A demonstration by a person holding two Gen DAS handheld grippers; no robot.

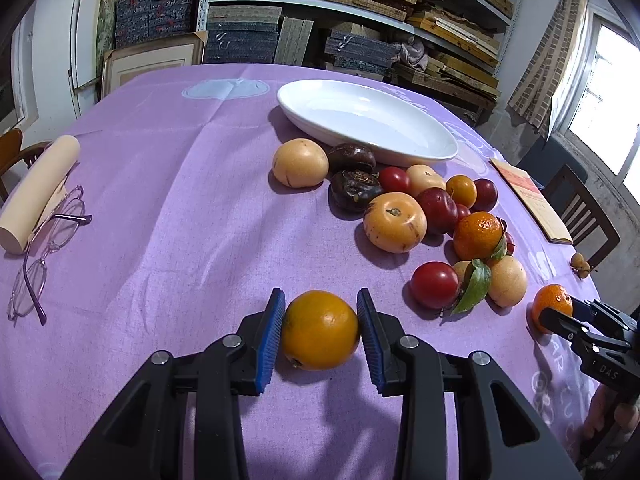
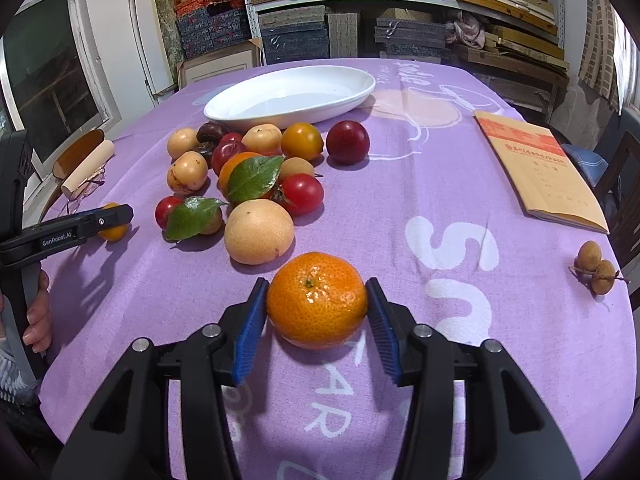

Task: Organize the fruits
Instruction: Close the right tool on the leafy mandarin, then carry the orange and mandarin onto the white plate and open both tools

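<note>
Low in the left wrist frame, the left gripper (image 1: 320, 334) pinches a yellow-orange fruit (image 1: 319, 330) on the purple tablecloth (image 1: 168, 200). Likewise the right gripper (image 2: 317, 312) clamps a mandarin (image 2: 316, 306) at lower centre, below the white dish (image 2: 344, 98).

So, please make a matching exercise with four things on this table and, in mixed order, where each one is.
Things:
1. smooth orange fruit
2. bumpy mandarin
3. white oval dish
4. eyeglasses

Places:
A. at the far side of the fruit pile, nothing in it
B. between the blue pads of the right gripper
C. beside the cream-coloured roll, away from the fruit
D. between the blue pads of the left gripper

Pairs: 1-D, 2-B, 3-A, 4-C
</note>
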